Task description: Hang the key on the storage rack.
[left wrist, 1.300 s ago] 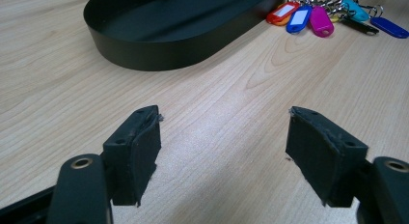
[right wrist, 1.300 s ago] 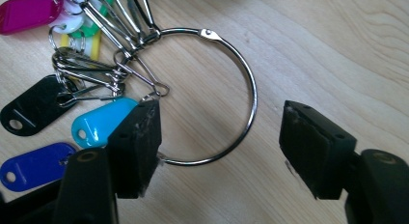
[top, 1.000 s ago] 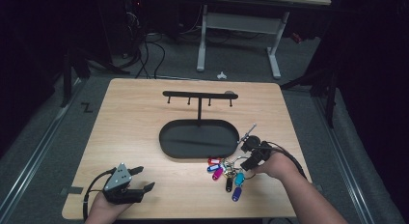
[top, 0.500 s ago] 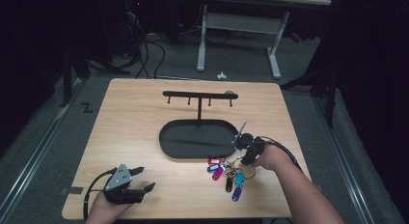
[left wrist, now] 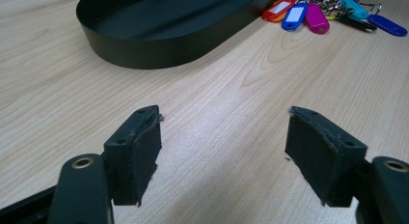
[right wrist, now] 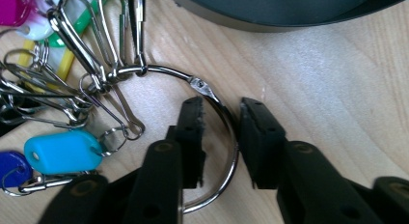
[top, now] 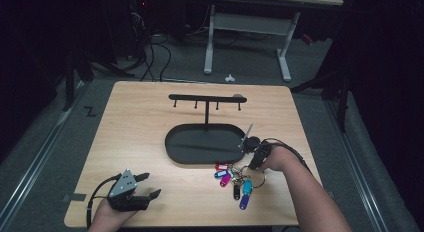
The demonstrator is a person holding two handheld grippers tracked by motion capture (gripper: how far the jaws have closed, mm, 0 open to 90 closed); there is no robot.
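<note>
Since a second ago the right tongs (right wrist: 221, 137) have come down beside the black tray (top: 200, 157), closing narrow around the key ring (right wrist: 226, 137) without clearly pinching it. Left tongs (left wrist: 222, 151) gape wide over bare worktop (top: 150, 117).

Right tool (right wrist: 219, 137) nearer tray (top: 200, 153) — jaws closing astride ring (right wrist: 226, 118).

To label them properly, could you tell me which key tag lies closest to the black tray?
The red tag, at the row's end nearest the tray; blue and magenta lie beyond it.
</note>
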